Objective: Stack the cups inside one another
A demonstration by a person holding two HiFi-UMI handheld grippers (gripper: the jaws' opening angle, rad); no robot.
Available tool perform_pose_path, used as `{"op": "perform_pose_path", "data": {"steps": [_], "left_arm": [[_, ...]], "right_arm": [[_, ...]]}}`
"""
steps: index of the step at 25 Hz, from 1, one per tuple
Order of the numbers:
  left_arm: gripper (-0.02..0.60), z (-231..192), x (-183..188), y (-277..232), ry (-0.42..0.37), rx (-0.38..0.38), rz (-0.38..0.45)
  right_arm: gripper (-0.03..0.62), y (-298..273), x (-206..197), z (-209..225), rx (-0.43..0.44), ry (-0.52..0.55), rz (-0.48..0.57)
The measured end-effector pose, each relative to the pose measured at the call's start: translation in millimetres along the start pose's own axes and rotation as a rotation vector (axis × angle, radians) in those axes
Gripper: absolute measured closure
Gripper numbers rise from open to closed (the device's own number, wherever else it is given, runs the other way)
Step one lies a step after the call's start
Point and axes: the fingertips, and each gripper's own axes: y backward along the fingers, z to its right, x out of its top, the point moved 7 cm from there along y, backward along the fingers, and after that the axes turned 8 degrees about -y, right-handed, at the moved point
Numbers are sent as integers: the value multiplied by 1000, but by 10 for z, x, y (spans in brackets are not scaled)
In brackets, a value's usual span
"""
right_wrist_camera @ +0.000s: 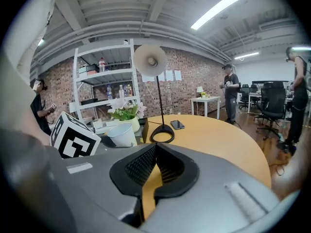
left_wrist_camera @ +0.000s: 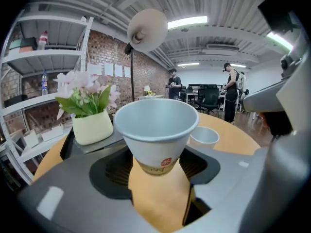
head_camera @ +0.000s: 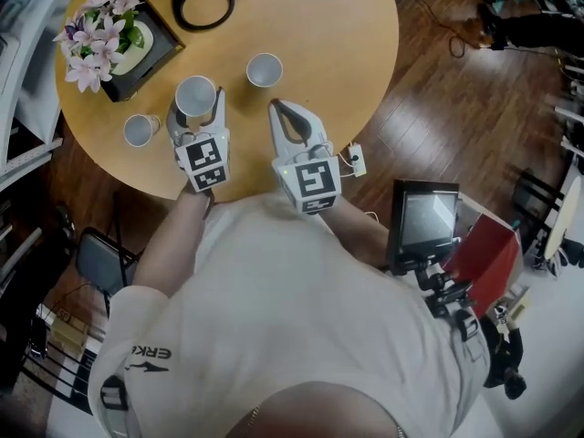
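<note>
The left tool (head_camera: 196, 117) pinches a white paper cup (head_camera: 195, 95) at its lower part, over the round worktop (head_camera: 310, 26). The right tool (head_camera: 277, 109) is pressed together, with nothing in it. A second cup (head_camera: 265, 69) stands just beyond it, and a third cup (head_camera: 140, 130) stands left of the left tool.

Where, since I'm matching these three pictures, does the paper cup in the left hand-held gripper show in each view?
Head view: paper cup upper left of centre, between the left hand-held gripper's jaws.
Left gripper view: centre of the picture, base gripped between the pads.
Right gripper view: left of centre, beside the marker cube.
Shared landmark: the flower pot, near the cup in all three.
</note>
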Motion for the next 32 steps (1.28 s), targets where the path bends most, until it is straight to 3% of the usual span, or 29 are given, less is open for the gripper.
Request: {"op": "perform_pose_path", "data": {"steps": [8,17,25,32], "left_arm": [[281,260,647,170,-63,-60,151],[282,623,1048,294,-111,-100,239],[282,856,1185,285,-126,-115,250],[282,967,1175,182,-133,-110,212]], "right_arm": [[579,367,211,133,-54,-11,128],[579,696,395,371,-90,-9,229],[580,808,473,628,-113,-19,257],[580,779,472,753,-90,-30,235]]}}
